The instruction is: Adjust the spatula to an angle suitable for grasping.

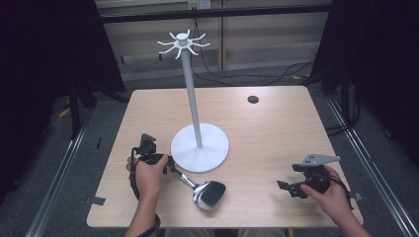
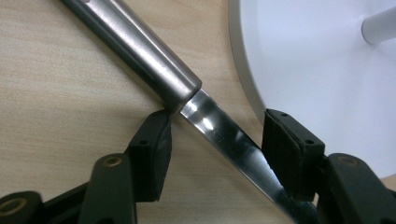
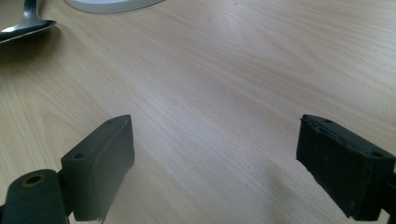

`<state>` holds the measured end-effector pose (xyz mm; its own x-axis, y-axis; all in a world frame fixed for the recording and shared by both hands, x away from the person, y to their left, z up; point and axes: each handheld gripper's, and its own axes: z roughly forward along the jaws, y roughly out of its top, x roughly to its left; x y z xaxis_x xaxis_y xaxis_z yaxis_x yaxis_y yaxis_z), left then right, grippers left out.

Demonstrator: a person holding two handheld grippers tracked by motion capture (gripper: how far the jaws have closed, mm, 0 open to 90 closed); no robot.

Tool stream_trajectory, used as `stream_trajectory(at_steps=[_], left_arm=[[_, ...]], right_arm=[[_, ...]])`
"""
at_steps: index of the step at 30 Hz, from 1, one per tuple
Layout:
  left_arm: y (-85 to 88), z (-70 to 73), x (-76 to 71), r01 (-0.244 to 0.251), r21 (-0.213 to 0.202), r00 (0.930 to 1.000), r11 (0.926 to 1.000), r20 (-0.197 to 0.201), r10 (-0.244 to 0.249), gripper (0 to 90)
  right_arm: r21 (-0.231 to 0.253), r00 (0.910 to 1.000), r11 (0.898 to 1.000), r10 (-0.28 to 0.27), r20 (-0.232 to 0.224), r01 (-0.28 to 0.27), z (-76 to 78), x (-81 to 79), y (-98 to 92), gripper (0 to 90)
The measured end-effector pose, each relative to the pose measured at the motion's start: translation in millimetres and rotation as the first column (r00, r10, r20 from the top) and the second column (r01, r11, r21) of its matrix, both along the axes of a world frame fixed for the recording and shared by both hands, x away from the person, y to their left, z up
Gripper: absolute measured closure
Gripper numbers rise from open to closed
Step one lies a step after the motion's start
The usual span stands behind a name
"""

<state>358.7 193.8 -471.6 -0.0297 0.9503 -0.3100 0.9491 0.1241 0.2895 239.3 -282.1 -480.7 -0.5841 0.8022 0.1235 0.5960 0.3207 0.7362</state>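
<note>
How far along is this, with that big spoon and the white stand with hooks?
Early, it seems. Nothing hangs on the white stand; its hooks are bare. The spoon lies flat on the table beside the stand's base. In hand: the left gripper has its jaws open on either side of the spoon's handle, not yet squeezing. The right gripper waits open over bare wood. Left, probably: gripping, lifting and hanging the spoon.
</note>
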Motion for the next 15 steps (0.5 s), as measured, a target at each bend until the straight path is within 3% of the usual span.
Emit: stream_trajectory(at_steps=[9, 15], left_arm=[[-8.7, 0.3, 1.8, -0.006, 0.058, 0.9999, 0.9983, 0.012, 0.005, 42.3], [-3.6, 0.5, 3.8, -0.016, 0.032, 0.9999, 0.9993, 0.002, 0.016, 45.6]], right_arm=[[-0.001, 1.0, 1.0, 0.0, -0.001, 0.0, 0.1, -0.6, -0.1, 11.1], [0.008, 1.0, 1.0, -0.008, -0.002, 0.008, 0.0, -1.0, -2.3, 11.1]])
